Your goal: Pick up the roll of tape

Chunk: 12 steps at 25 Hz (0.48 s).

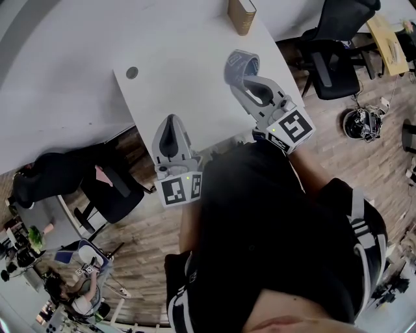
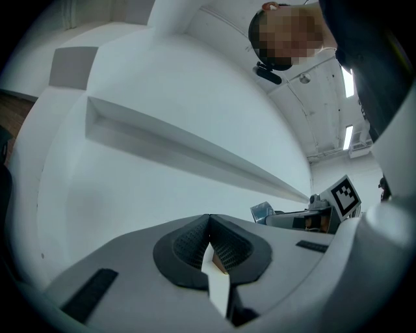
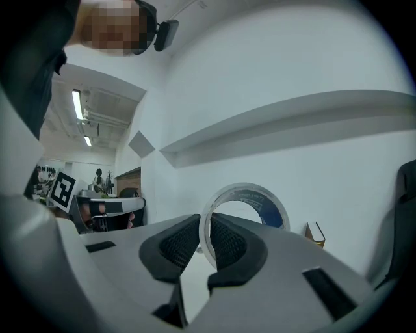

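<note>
The roll of tape, a clear ring with a blue inner label, stands on edge in my right gripper, whose pads are shut on its rim. In the head view the tape sticks out past that gripper above the white table, lifted off it. My left gripper hovers over the table's near edge, to the left of the right one. Its jaws are shut with nothing between them. From the left gripper view the tape shows far right, beside the right gripper's marker cube.
A brown box stands at the table's far edge, also seen as a box behind the tape. A round cable hole sits left on the tabletop. Black office chairs stand right of the table, another chair below left.
</note>
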Tool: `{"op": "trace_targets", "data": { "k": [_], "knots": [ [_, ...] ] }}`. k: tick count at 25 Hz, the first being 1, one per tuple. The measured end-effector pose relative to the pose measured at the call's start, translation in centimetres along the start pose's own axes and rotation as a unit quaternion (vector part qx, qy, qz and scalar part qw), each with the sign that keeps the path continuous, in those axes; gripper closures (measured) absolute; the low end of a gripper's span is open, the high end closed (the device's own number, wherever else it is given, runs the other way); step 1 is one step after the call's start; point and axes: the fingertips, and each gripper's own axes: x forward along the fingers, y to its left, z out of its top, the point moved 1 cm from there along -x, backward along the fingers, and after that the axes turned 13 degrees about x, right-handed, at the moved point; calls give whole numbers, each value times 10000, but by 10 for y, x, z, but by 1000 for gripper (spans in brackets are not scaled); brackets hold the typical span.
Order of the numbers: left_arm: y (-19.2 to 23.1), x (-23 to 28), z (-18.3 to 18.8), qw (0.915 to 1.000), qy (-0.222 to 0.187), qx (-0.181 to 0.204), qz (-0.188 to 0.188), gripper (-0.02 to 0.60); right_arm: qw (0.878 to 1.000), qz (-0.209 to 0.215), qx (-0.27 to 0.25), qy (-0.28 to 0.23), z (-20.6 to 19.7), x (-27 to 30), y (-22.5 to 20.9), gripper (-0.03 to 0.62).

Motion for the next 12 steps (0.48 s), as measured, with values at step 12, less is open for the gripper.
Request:
{"op": "trace_targets", "data": {
  "k": [12],
  "knots": [
    [-10,3,1,10000,-4,26,-63,557,10000,13,58,17,-3,-3,-1,531]
  ]
}}
